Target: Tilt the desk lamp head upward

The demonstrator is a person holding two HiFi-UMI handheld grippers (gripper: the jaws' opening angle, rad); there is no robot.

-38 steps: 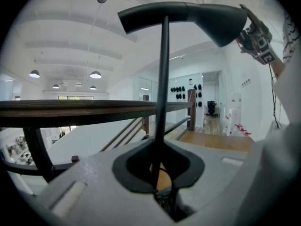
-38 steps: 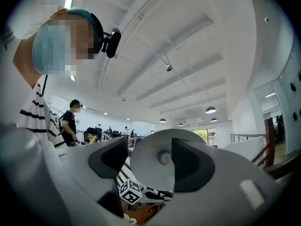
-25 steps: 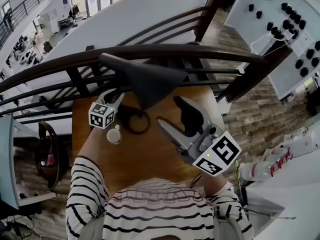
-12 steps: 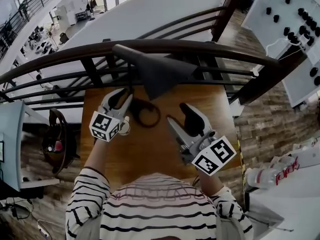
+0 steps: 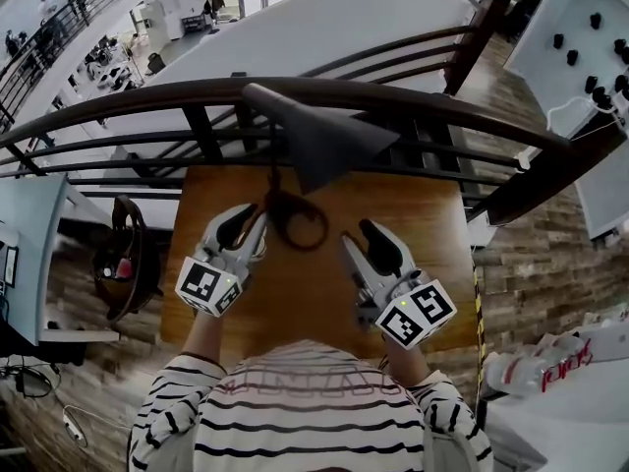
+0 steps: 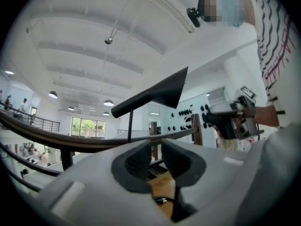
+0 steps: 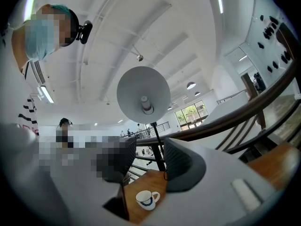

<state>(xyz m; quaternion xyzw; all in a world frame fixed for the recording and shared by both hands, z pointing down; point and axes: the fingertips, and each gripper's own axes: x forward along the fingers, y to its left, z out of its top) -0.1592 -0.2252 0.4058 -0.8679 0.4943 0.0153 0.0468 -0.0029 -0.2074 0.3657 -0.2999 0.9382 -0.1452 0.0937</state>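
Both pairs of jaws stand narrower than in the earlier frames, and both hand-held grippers now sit nearer the person's striped shirt (image 5: 314, 401). The mug that showed beside the left one no longer appears in the head view.

Count: one desk lamp, two hand-held grippers, one mug, one counter.

The left hand-held gripper (image 5: 243, 222) points level toward the railing, its tips just left of the lamp's ring-shaped base (image 5: 297, 220). Its jaws have just been closing and keep a narrow gap. Its own view shows only the counter through that gap, so nothing is pinched.

The right hand-held gripper (image 5: 364, 239) also points level, to the right of the base and apart from it. Its jaws have likewise just been closing but remain clearly spread. The lamp's thin stem shows far off between them, untouched.

The desk lamp stands on the wooden counter (image 5: 413, 224) near its far edge. Its dark cone-shaped lamp head (image 5: 329, 136) sits on the stem above the base, in front of the dark handrail (image 5: 147, 101). Neither hand-held gripper touches the head. The right gripper view looks up into the pale inside of the shade, with the bulb at its centre.

Containers: one white mug (image 7: 146, 199) with blue markings stands upright on the counter, low in the right gripper view. Its contents cannot be made out.
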